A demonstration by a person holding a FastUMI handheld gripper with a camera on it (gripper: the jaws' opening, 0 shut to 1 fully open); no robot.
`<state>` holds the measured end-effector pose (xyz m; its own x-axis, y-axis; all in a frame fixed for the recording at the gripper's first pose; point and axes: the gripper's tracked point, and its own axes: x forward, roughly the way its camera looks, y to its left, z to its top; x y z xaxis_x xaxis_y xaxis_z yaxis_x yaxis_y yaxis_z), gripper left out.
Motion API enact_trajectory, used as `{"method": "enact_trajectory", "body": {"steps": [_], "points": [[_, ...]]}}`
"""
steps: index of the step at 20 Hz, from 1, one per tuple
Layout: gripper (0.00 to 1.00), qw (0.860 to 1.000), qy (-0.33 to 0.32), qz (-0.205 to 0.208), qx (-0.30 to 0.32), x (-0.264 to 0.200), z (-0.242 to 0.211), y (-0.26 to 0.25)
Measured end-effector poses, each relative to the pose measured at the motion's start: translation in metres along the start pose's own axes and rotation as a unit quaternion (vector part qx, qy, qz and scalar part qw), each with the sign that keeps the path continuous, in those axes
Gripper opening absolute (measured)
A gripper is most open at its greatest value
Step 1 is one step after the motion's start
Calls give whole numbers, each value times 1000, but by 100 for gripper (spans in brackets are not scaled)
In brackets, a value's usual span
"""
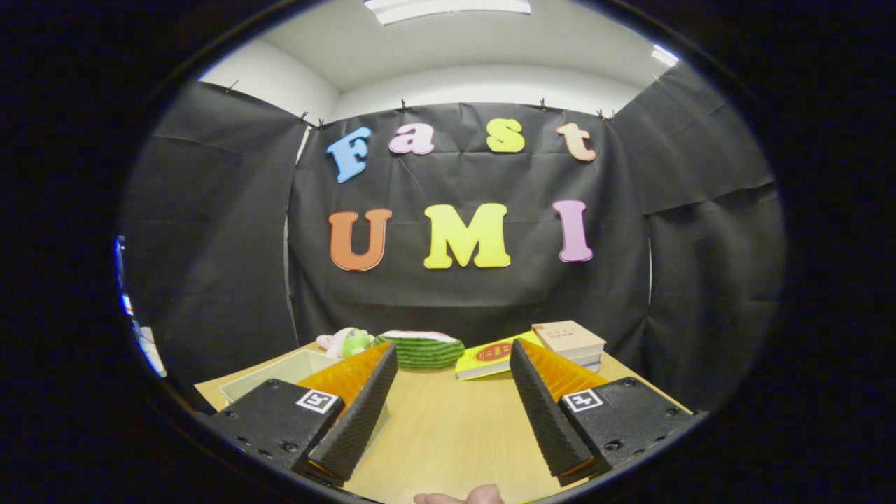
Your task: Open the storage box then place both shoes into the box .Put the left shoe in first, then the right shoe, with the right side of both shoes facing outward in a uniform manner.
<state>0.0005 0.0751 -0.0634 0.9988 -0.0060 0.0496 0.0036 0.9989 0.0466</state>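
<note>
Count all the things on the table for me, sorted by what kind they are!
Soft toys: 2, a pink-and-green plush and a watermelon-slice plush.
Books: 2, a yellow book and a tan book on a stack.
Boxes: 1, a pale open box behind the left finger.
Total: 5.
The gripper is open over the bare table.

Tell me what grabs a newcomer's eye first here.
The gripper stands open over a bare stretch of wooden table, nothing between its fingers. Beyond them, at the table's far edge, lie a striped watermelon-like cushion, a plush toy and stacked books.
</note>
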Motion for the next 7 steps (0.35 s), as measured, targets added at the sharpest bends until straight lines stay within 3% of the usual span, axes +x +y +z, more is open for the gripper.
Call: {"method": "enact_trajectory", "body": {"steps": [7], "points": [[100, 1000, -24, 0, 8, -4, 9, 6]]}}
